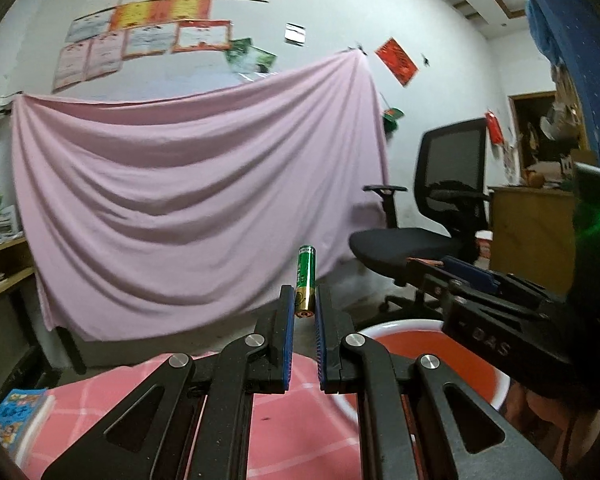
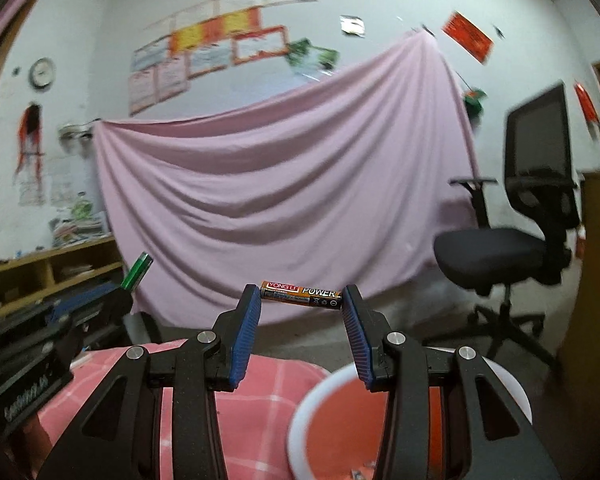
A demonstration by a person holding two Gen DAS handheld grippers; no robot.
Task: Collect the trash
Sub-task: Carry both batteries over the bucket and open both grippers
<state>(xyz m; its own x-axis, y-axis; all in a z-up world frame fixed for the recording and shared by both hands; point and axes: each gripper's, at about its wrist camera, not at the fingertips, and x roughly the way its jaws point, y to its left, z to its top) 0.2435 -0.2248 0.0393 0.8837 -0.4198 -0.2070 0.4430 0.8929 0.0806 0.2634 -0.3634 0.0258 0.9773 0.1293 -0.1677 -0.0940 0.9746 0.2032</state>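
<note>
Batteries carried toward the bin

Left gripper (image 1: 304, 312) pinches green battery (image 1: 306, 276) upright; right gripper (image 2: 301, 312) clamps orange battery (image 2: 300, 295) endwise, half-spread, red bin (image 2: 316, 400) at five o'clock.

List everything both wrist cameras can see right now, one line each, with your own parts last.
green battery: 1, green and gold, upright between the left tongs' pads
orange battery: 1, orange and black, crosswise between the right tongs' pads
bin: 1, orange inside with white rim, below the right tongs
checked cloth: 1, pink and white, under both tongs
pink sheet: 1, hung across the back wall
office chair: 1, black, right of the sheet
book: 1, blue cover, lower left on the cloth
wall clock: 1, white, left wall
left tongs: black, blue pads, shut on the green battery
right tongs: black, blue pads, gripping the orange battery
</note>
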